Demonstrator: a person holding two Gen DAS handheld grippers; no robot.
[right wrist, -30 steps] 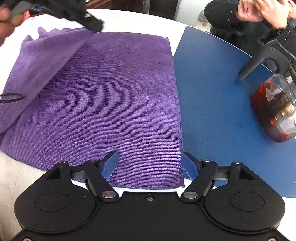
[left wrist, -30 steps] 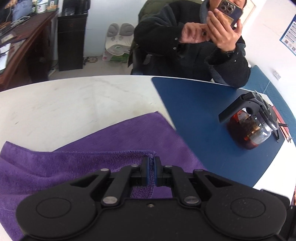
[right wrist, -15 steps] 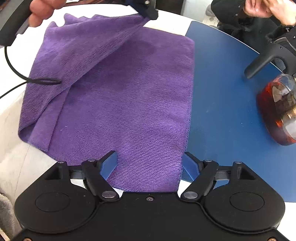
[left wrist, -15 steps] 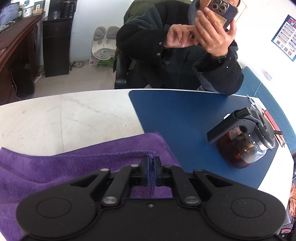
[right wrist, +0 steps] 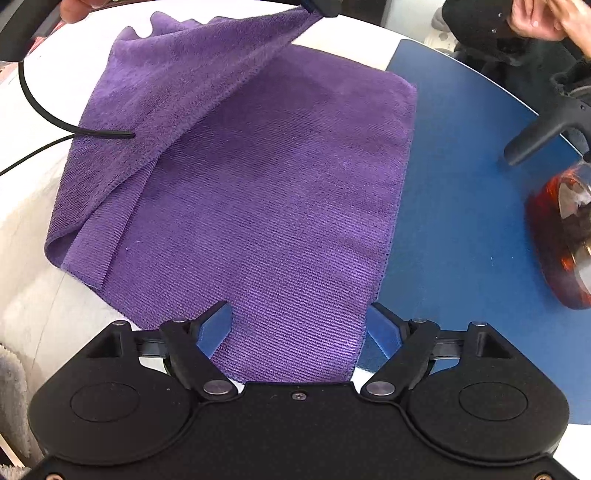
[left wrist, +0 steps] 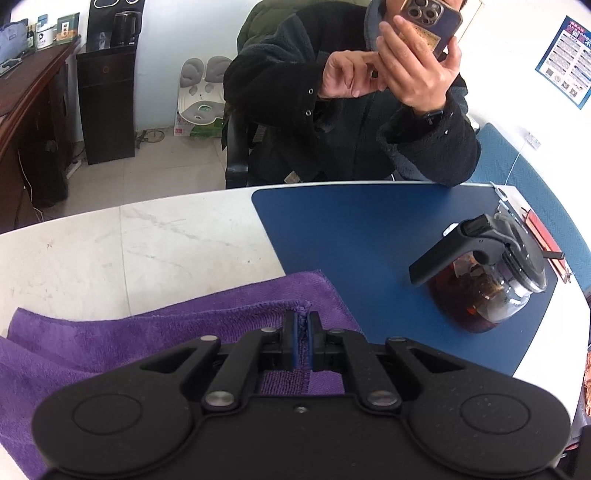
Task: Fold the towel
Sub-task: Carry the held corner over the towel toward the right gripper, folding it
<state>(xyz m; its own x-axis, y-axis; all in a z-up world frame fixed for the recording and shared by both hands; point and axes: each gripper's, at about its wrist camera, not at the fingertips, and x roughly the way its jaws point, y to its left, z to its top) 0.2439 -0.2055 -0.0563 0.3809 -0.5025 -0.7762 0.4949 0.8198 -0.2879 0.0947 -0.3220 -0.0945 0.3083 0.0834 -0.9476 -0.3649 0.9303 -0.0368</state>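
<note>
No writing can be read on the wall poster [left wrist: 570, 61]. The purple towel [right wrist: 266, 206] is spread on the white worktop [left wrist: 147, 243], its right edge over a blue mat [right wrist: 461, 221], its long axis running away from the right tongs [right wrist: 299, 325], which are held wide above its near edge. A corner is pinched shut in the left tongs [left wrist: 302, 325] and lifted over. Only the left view shows a seated person's phone [left wrist: 430, 22]; a glass teapot [left wrist: 491, 284] is seen in both.

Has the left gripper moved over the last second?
Yes. In the right wrist view the left gripper, shut on the towel corner, has carried that corner across toward the blue mat, folding the towel's far side over.
</note>
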